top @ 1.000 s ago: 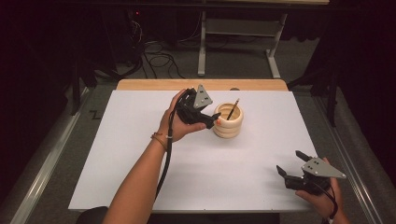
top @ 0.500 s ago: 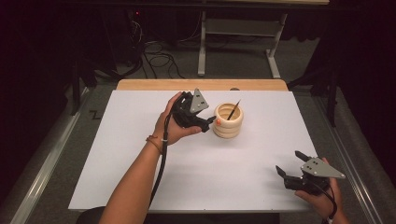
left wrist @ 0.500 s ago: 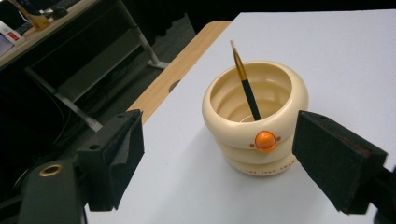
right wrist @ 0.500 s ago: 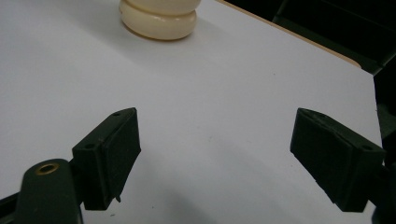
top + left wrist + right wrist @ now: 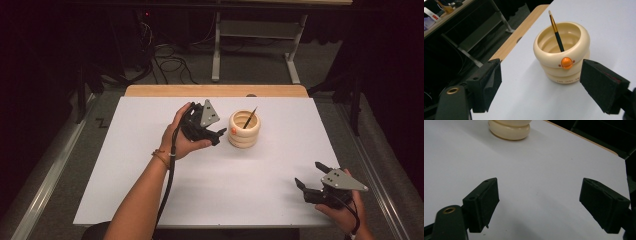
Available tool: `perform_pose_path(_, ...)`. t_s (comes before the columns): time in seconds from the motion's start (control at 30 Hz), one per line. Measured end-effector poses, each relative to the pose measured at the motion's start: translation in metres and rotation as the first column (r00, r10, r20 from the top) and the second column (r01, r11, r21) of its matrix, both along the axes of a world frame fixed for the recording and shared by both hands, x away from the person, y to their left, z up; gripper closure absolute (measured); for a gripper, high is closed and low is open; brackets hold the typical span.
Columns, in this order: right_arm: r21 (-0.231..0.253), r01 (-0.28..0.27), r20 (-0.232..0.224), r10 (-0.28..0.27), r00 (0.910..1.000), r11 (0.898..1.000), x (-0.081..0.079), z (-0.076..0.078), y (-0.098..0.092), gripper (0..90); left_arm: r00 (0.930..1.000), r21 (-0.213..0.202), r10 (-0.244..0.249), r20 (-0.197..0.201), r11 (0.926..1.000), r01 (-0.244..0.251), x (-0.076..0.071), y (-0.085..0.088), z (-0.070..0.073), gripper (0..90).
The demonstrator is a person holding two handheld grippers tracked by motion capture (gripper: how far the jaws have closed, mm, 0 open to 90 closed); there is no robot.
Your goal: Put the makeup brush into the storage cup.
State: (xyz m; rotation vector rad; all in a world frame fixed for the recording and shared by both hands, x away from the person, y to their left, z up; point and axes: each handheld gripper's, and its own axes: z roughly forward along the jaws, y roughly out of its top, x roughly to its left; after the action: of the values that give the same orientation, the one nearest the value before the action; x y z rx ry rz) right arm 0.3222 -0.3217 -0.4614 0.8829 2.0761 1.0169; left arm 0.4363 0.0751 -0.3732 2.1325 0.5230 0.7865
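On the white table [image 5: 210, 200] we've got one cream ribbed holder [image 5: 244, 129], standing upright toward the far edge, slightly right of centre, with a thin brush [image 5: 250, 118] leaning inside it, tip up. Our left gripper [image 5: 218, 134] sits just beside the holder on its left, jaws spread wide, nothing held, apart from the holder. Right gripper [image 5: 314, 176] is well apart near the front right corner, jaws also wide open and empty. Holder looks rigid, glossy, likely slippery, and light enough to tip; the grooves between its rings should seat the pads best. Brush looks light, stiff, thin; we'd pinch its dark handle [image 5: 559, 41] just above the rim. Orange button [image 5: 566, 62] on the holder faces the left gripper.
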Motion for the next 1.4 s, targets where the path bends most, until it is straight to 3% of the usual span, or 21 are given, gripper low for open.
perform_pose_path(0.83, -0.010, -0.004, 0.004, 0.004, 1.0000, 1.000, 0.000, -0.001, 0.000, 16.9, 0.9995, 0.013, 0.032, -0.006, 0.9994, -0.032, -0.019, 0.036, -0.012, 18.6)
perform_pose_path(1.4, -0.019, -0.003, -0.003, 0.003, 1.0000, 1.000, 0.000, -0.001, 0.002, 16.9, 0.9983, 0.034, 0.058, -0.011, 0.9978, -0.057, -0.031, 0.058, -0.028, 18.6)
